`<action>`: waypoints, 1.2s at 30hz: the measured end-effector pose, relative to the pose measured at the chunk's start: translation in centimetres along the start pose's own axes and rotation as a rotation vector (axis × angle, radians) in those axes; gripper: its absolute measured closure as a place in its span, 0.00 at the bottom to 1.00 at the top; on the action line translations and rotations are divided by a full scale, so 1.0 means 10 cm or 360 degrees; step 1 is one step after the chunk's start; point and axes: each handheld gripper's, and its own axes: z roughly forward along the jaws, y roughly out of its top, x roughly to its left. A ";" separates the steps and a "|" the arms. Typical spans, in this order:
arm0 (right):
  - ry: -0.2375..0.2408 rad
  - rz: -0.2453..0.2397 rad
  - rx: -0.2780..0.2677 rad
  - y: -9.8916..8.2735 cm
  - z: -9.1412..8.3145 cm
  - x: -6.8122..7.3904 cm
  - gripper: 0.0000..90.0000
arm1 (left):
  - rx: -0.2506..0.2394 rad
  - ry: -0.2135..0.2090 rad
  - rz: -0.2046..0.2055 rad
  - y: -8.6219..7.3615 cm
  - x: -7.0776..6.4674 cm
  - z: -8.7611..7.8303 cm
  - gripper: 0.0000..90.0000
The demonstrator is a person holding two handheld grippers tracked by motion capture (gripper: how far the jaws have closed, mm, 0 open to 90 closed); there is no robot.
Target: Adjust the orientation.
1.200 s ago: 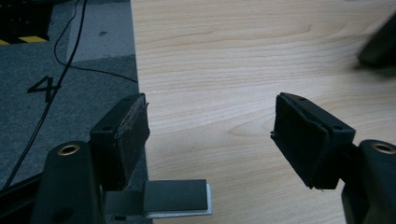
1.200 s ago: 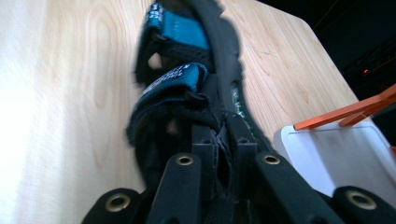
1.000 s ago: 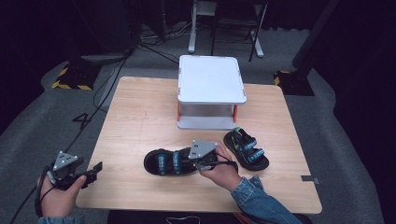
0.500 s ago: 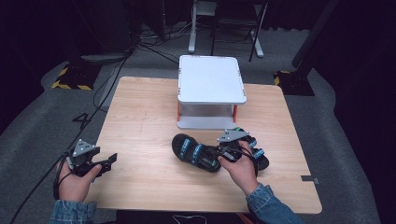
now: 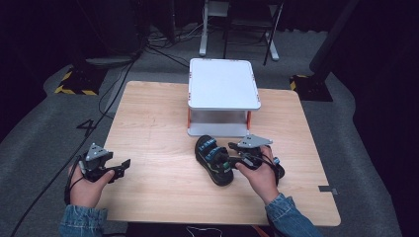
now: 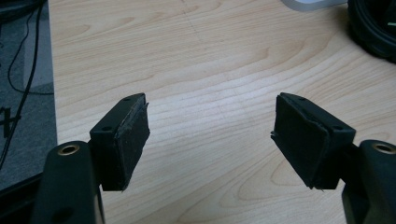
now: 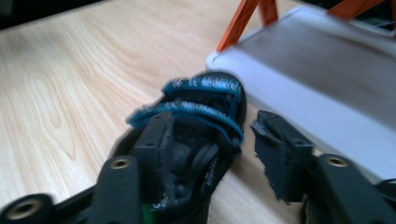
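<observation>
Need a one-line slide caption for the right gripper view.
Right gripper jaws straddling a black, blue-strapped sandal beside the white shelf's base.

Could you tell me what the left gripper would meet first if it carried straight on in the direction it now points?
Probably nothing close: the left gripper, jaws open, points across bare table. In the left gripper view, the black sandal sits far ahead and off to one side, so it might just pass it, though depth is unclear.

second sandal mostly hidden under right hand; its straps perhaps blue.
</observation>
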 end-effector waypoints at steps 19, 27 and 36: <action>0.0088 0.0052 0.0238 -0.21 -0.07 0.17 0.19 | 0.0014 -0.0098 0.0090 0.24 -0.16 0.29 0.30; 0.0160 0.0067 0.0349 -0.28 0.06 0.13 0.67 | 0.0010 -0.0079 0.0073 0.21 -0.13 0.25 0.29; 0.0160 -0.0004 0.0318 -0.21 0.06 0.19 0.84 | 0.0017 -0.0074 0.0058 0.19 -0.10 0.25 0.29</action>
